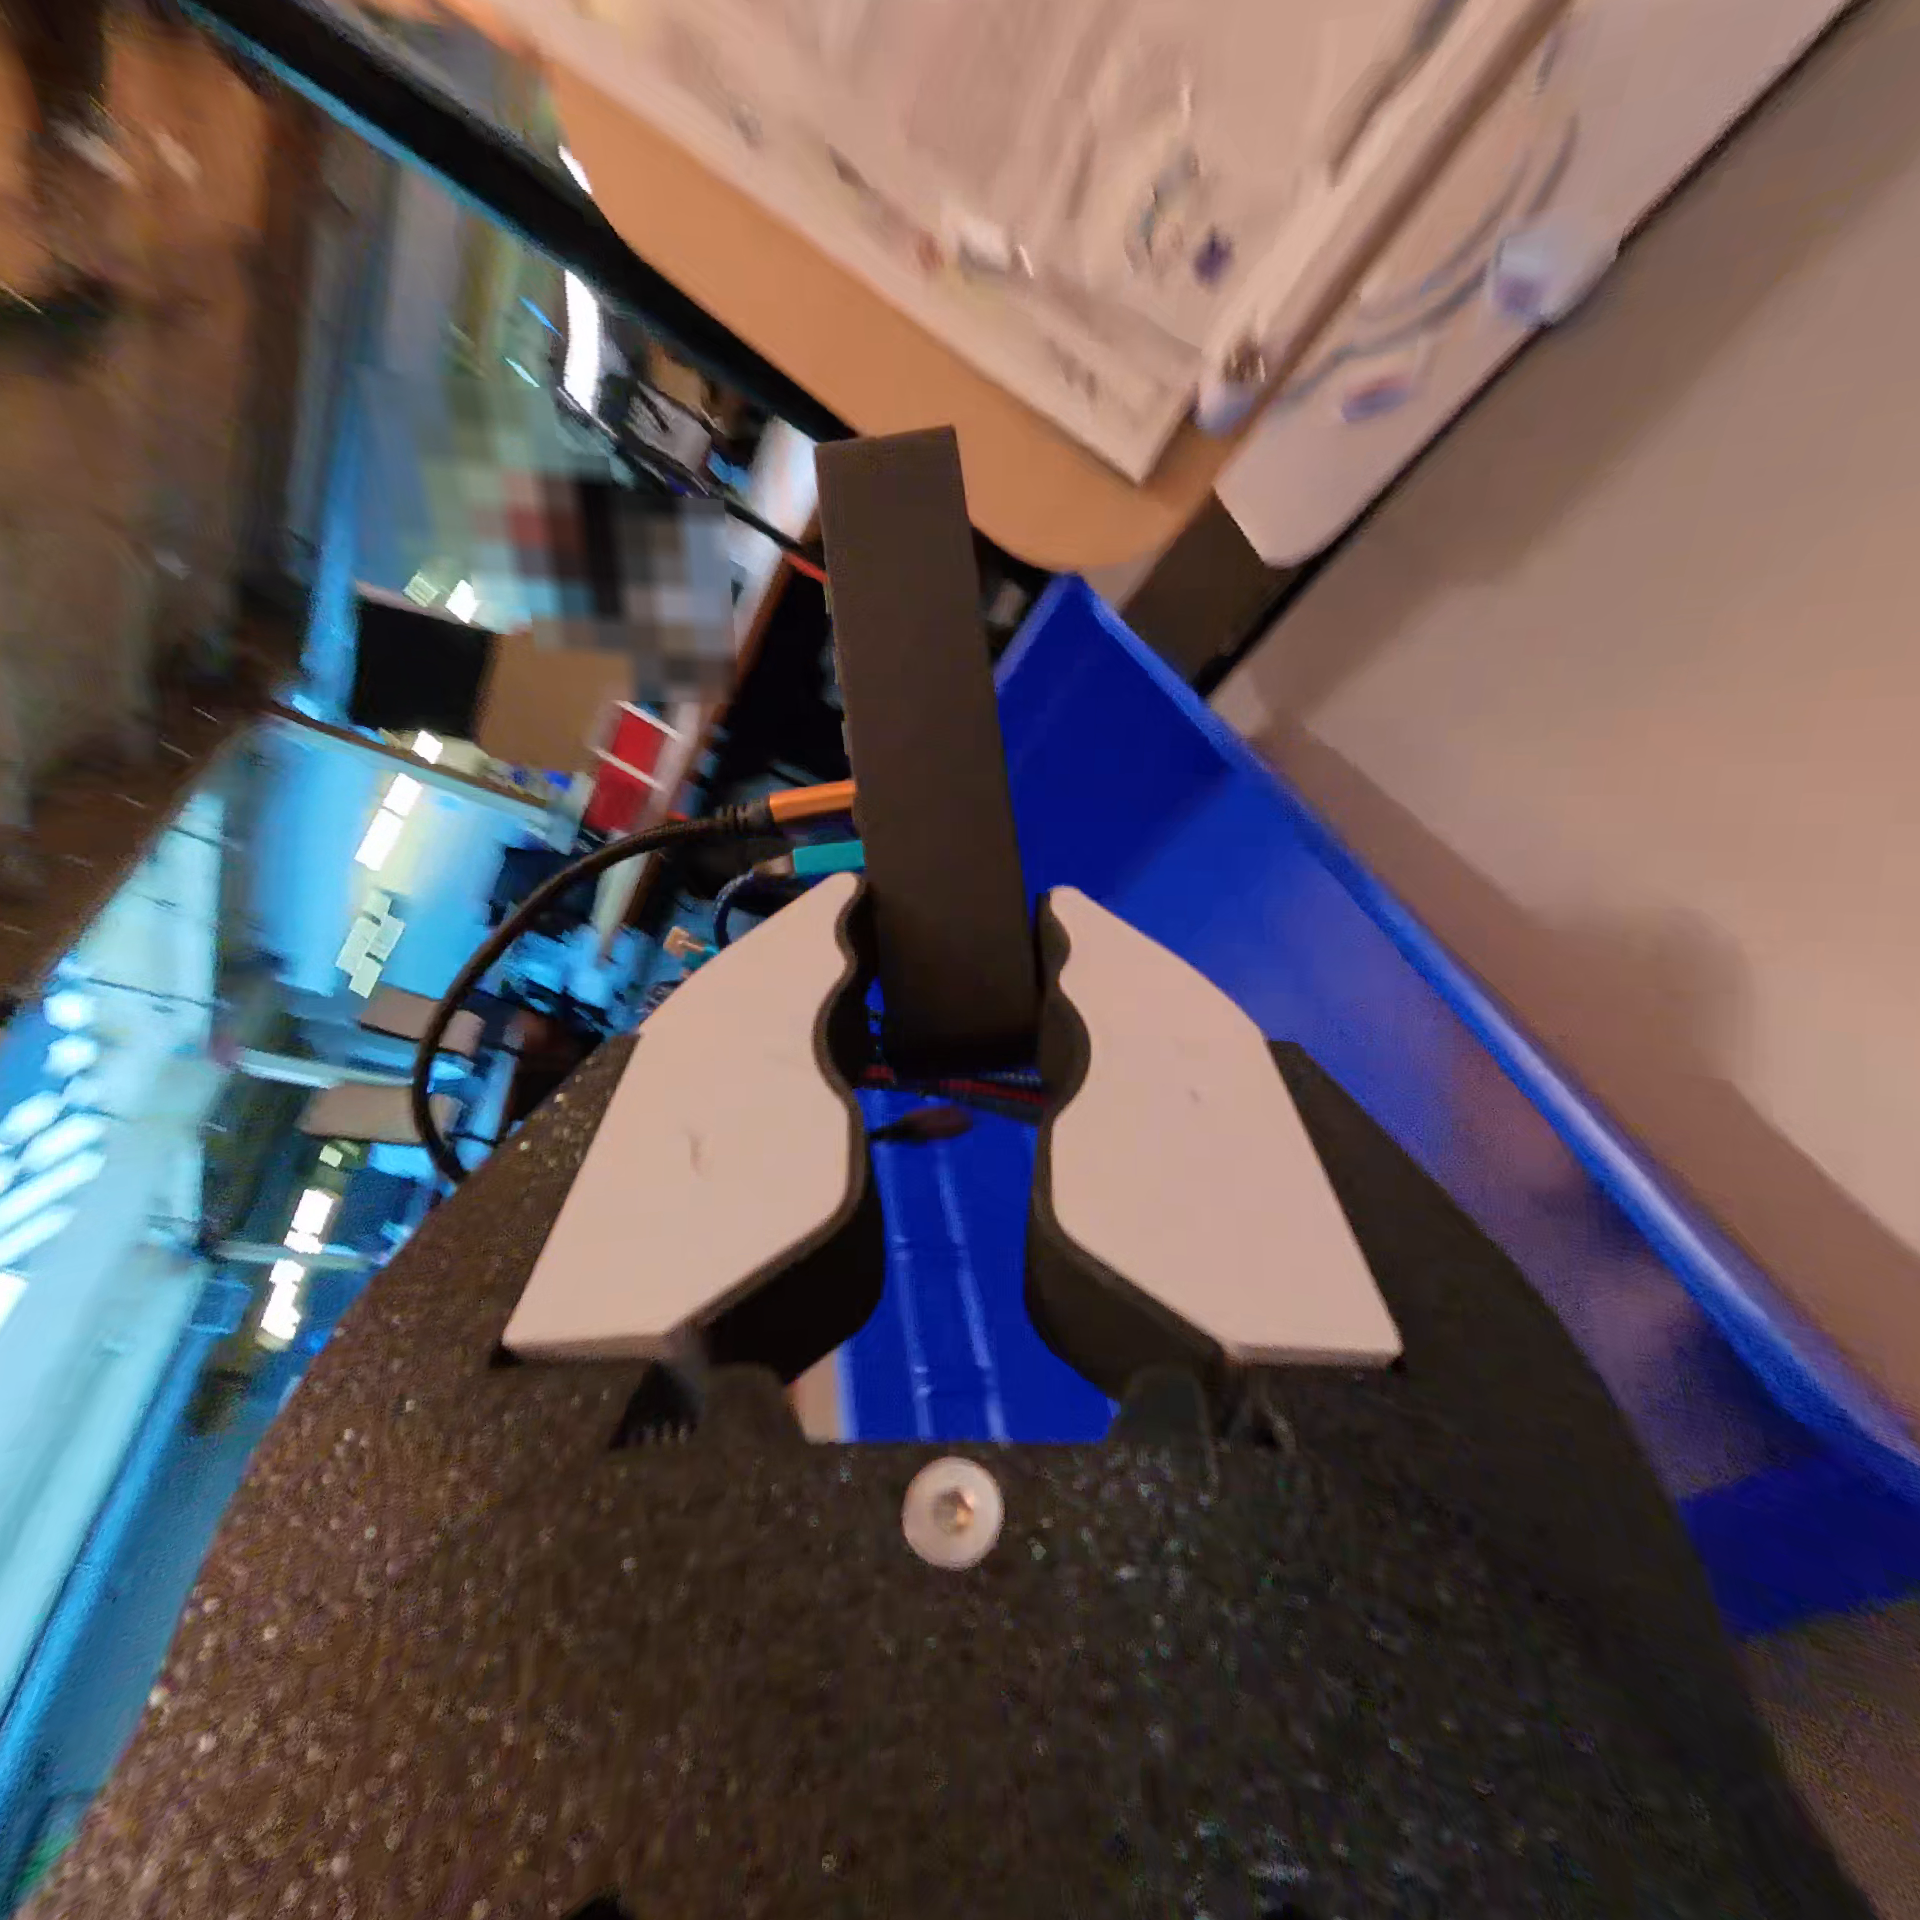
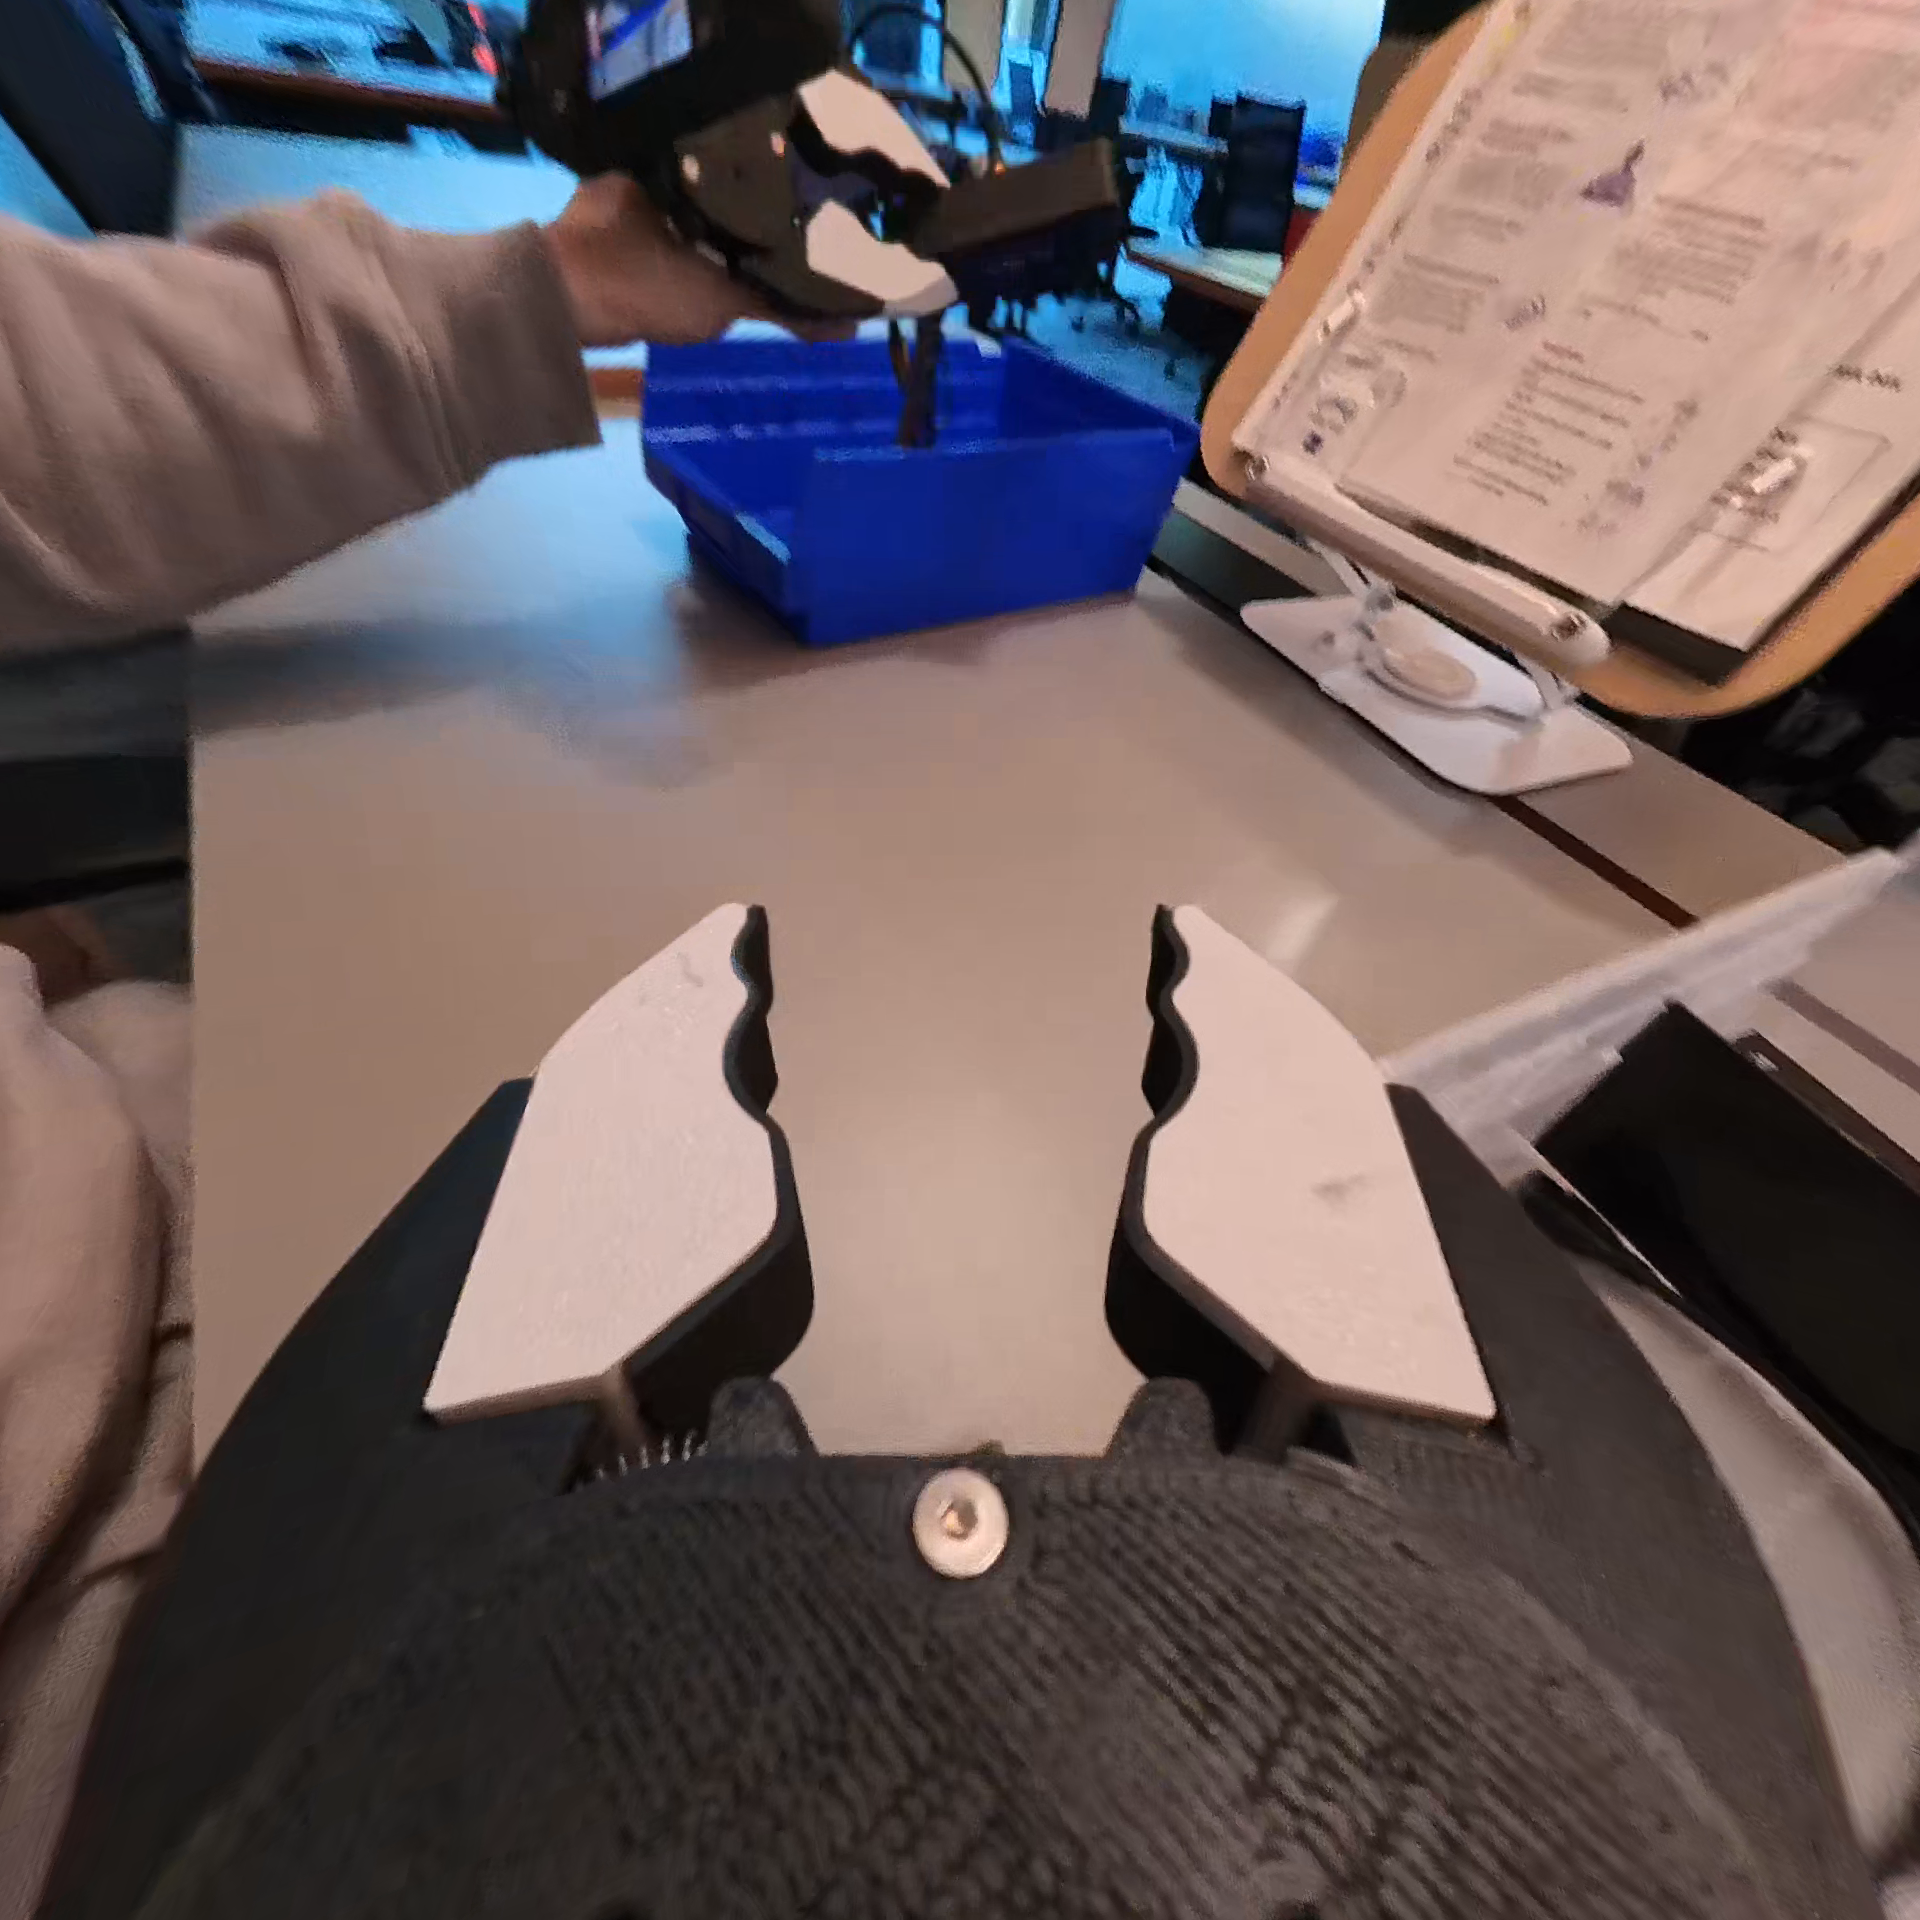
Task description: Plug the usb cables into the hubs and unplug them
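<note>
Grey, smooth table (image 2: 935, 831) bare under the right gripper (image 2: 961, 997), its white-faced, wavy-edged jaws released and spread wide with nothing between them. Farther off in the right wrist view, a blue plastic bin (image 2: 935, 540) on the table, braided cables (image 2: 916, 395) hanging into it from the left gripper (image 2: 914, 234) held above in a sleeved hand (image 2: 634, 270). Beside the bin, a tilted wooden stand (image 2: 1558, 364) with blurred papers. From the left wrist view only: left gripper (image 1: 948, 935) clenched on the end of a long, dark, slab-shaped hub (image 1: 914, 707), an orange plug (image 1: 816, 802) and a teal plug (image 1: 828, 858) seated in its side, a black braided cable (image 1: 488, 966) looping away. Hub's ports hidden; background streaked, hard to make out.
</note>
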{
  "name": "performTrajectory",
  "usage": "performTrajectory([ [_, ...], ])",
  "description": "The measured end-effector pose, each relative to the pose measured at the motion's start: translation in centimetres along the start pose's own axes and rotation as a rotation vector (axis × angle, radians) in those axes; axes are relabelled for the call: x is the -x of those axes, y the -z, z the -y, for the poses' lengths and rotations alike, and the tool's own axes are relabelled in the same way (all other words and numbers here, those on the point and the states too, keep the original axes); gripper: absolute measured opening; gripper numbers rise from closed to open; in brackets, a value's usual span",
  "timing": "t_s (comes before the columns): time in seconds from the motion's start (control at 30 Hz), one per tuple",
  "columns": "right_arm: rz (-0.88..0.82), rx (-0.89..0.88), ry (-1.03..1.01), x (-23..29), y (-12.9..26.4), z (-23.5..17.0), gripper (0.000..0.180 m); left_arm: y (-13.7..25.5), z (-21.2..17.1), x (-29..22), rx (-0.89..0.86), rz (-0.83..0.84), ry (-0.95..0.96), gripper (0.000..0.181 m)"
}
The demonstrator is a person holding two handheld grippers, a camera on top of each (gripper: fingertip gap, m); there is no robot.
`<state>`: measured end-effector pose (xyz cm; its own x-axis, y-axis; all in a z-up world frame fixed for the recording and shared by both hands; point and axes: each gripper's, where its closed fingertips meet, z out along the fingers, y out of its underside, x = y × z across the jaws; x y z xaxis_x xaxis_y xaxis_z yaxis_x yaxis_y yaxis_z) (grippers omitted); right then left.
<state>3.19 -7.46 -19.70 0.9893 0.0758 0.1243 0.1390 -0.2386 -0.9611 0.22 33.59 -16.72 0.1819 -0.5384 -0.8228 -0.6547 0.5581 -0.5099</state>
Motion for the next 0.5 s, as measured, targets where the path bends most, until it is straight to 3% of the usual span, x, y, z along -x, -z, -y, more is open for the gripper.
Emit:
performTrajectory([
  [0.03, 0.023, -0.032, -0.016, 0.4, -0.5, 0.7, 0.071, 1.7, 1.3, 0.8, -0.047, 0.044, -0.036, 0.029],
  [0.23, 0.145, -0.332, -0.187, 1.8, -3.6, 7.5, 0.081, 12.8, 10.4, 1.4, -0.348, 0.24, -0.218, 0.029],
  [0.37, 0.227, -0.492, -0.315, 2.2, -5.1, 10.5, 0.087, 18.9, 14.9, -3.1, -0.542, 0.19, -0.242, 0.029],
  [0.5, 0.277, -0.564, -0.381, 2.6, -5.2, 10.9, 0.089, 22.9, 17.0, -8.7, -0.675, 0.108, -0.236, 0.029],
])
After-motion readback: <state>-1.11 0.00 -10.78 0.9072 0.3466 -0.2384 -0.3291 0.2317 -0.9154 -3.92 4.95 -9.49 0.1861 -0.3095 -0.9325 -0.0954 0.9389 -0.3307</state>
